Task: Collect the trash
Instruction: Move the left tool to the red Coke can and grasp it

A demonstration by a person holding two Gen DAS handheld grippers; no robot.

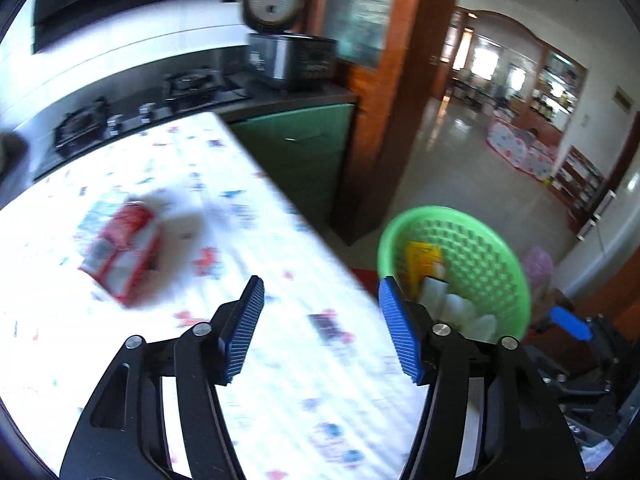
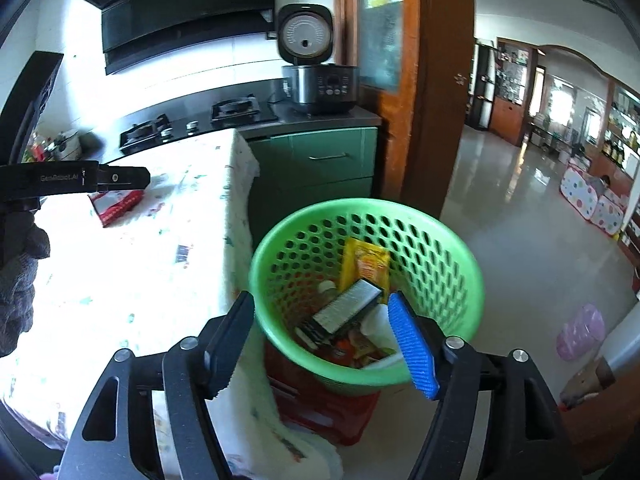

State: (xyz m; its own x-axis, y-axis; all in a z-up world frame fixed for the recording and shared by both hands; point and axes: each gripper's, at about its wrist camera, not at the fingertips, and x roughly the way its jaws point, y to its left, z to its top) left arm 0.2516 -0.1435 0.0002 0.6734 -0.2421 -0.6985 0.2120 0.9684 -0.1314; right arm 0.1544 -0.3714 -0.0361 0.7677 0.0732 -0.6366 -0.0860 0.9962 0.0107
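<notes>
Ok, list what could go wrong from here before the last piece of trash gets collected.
1. The red packet lies well in from the table edge; the open left gripper views it blurred, so a hasty grab may miss.
2. The green basket sits on a red stool off the table's corner; a bump from the open right gripper could tip it.
3. The hanging tablecloth could snag a finger.
</notes>
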